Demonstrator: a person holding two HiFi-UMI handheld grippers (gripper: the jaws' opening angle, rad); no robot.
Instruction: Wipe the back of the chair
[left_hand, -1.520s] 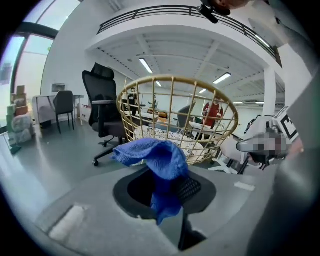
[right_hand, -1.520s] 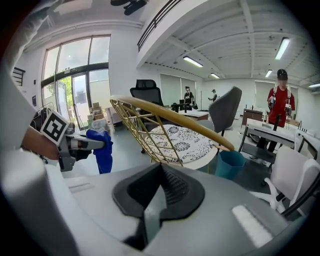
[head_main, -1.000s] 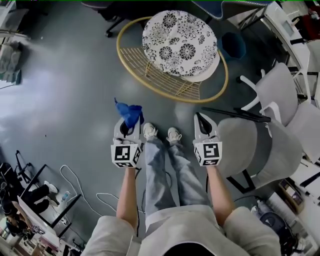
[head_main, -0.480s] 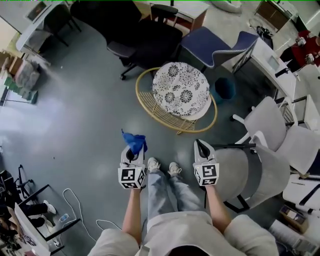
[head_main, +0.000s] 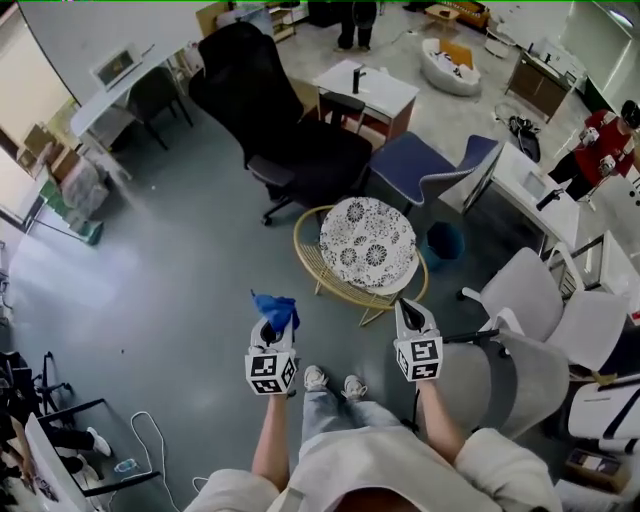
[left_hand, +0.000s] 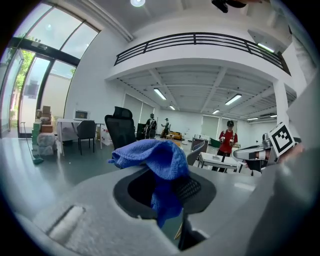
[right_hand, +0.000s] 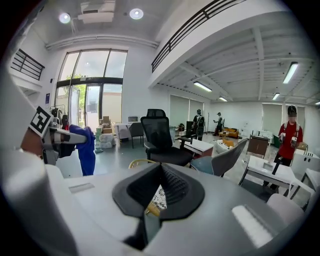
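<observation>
While the left gripper (head_main: 272, 326) pinches a cloth (head_main: 275, 307) and the right gripper (head_main: 410, 313) is closed empty, the chair (head_main: 290, 135) stands well apart, apparently unwiped.

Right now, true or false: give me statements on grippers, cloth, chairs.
The left gripper is shut on the blue cloth. True.
The right gripper also holds a cloth. False: its jaws are together, nothing between them.
The blue cloth is pressed on a chair back. False: it hangs in air, apart from every chair.
A wicker chair with a patterned cushion stands ahead of both grippers. True.
The chair beside the right gripper is black. False: it is a grey chair; the black office chair is farther ahead.
</observation>
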